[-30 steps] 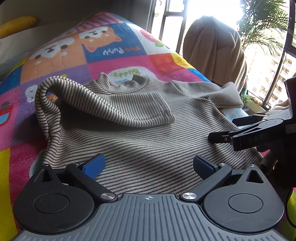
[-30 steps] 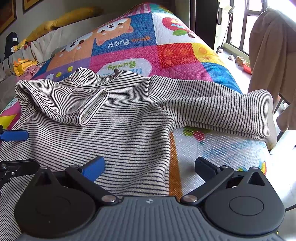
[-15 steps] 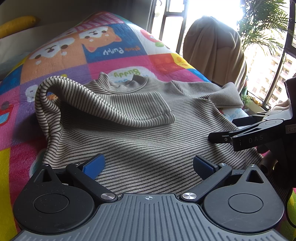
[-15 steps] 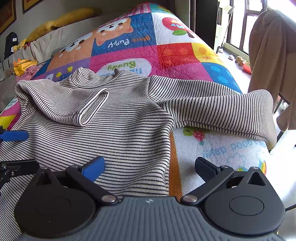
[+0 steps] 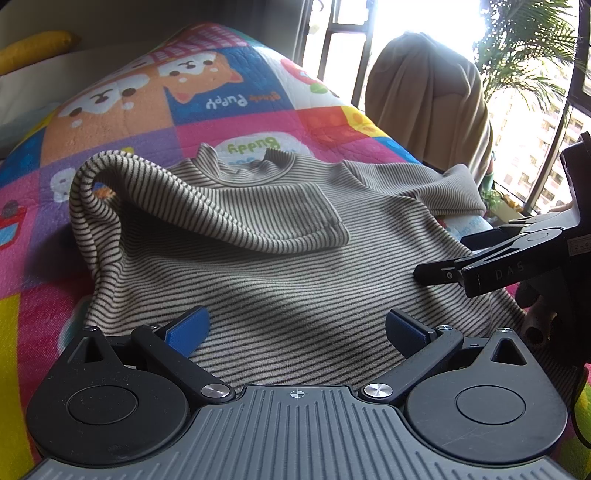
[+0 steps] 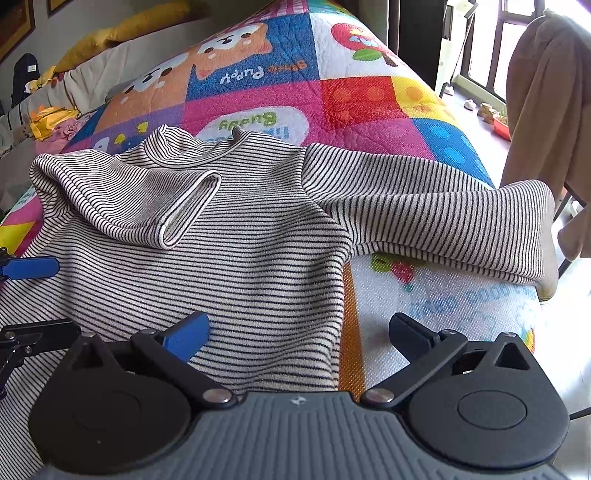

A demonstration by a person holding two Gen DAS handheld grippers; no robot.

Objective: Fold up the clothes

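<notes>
Two grippers: both hang low over the near hem of one striped top, fingers spread, nothing pinched in either.
Left sleeve (image 5: 207, 206): already flopped across the chest, cuff pointing toward the right side, with a puffy loop standing up at the shoulder fold.
Left gripper (image 5: 297, 328): over the lower left half of the striped sweater (image 5: 295, 280); blue pads wide apart, and the hem runs right under the gap between them. Can't tell if the pads actually touch the fabric.
Sweater body: lies face up on the patchwork quilt (image 5: 229, 122), collar at the far end, hem nearest the cameras. Thin dark stripes on cream, fuzzy knit, some soft ripples across the middle.
Quilt: bright squares with cartoon puppies, covers the whole bed; a yellow pillow (image 6: 122, 29) sits at the far left end.
Right gripper (image 6: 299, 330): also splayed open, holding nothing. Its left pad is over the sweater's right side edge, its right pad over bare quilt, so the side seam runs between the two.
Right sleeve (image 6: 436, 218): stretched straight out sideways, flat, cuff hanging just off the bed edge.
Right of the bed: a chair draped in tan cloth (image 5: 424, 107) by the window, well apart from the sweater.
Hands: mostly hidden behind the rigs.
</notes>
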